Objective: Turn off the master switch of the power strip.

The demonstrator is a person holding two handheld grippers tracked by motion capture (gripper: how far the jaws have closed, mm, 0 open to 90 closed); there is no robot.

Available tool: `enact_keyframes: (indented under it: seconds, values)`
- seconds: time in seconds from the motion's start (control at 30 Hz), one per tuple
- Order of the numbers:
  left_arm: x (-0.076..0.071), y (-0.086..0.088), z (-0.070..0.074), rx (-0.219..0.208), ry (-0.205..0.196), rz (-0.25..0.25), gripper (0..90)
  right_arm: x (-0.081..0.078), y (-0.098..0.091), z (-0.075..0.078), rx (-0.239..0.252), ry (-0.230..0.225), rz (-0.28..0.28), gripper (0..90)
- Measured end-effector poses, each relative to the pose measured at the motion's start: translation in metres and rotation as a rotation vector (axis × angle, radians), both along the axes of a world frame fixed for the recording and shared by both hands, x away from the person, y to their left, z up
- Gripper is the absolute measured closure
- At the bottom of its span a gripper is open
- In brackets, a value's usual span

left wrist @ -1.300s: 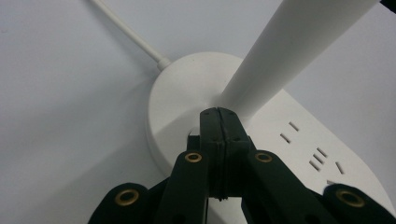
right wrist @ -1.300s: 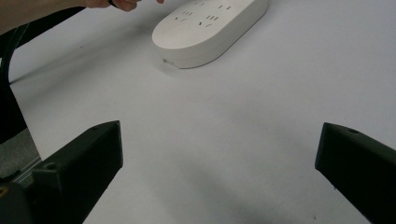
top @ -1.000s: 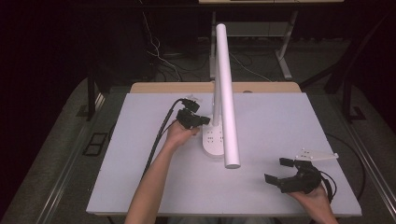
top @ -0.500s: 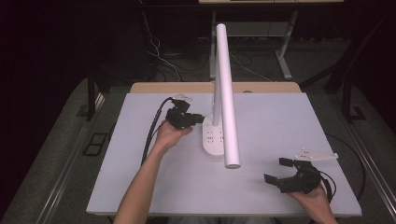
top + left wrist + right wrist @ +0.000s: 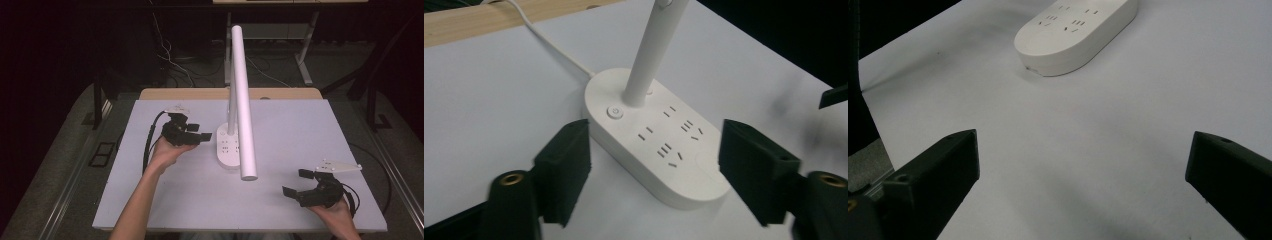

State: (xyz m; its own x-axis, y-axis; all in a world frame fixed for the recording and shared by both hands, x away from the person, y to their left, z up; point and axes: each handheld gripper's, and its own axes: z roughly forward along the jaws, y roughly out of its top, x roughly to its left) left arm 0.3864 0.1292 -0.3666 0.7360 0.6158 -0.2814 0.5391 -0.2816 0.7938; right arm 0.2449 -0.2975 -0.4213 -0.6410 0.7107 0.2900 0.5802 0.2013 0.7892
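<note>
A white desk lamp stands mid-table: an oval base (image 5: 227, 150) with socket slots and a long tube head (image 5: 241, 100) that slants toward me. My left gripper (image 5: 200, 134) is open just left of the base, jaws pointing at it without touching. In the left gripper view the jaws (image 5: 655, 150) stand apart on either side of the base (image 5: 674, 165), near its round power button (image 5: 615, 112) and stem (image 5: 649, 60). My right gripper (image 5: 296, 183) is open and empty at the front right. In its own view the right gripper (image 5: 1083, 150) faces the base (image 5: 1075, 30) from a distance.
The white tabletop (image 5: 300, 130) has bare room on both sides of the lamp. The lamp's white cord (image 5: 554, 47) runs back to a wooden strip (image 5: 200, 94) along the far edge. Cables (image 5: 170, 60) and desk legs (image 5: 305, 50) sit on the dark floor beyond.
My left gripper has drawn back to the left, a little away from the lamp base. The right gripper and the lamp have stayed put.
</note>
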Motion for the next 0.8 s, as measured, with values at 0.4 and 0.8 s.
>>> enact_keyframes:
  seconds: [0.4, 0.8]
  values:
    - [-0.036, 0.019, -0.009, -0.015, -0.009, -0.007, 0.0, 0.0, -0.002, 0.001, 0.006, 0.009, -0.009, 0.1]
    - [-0.067, 0.033, -0.013, -0.033, -0.058, 0.005, 0.0, -0.001, 0.0, 0.0, 0.002, 0.011, -0.008, 0.1]
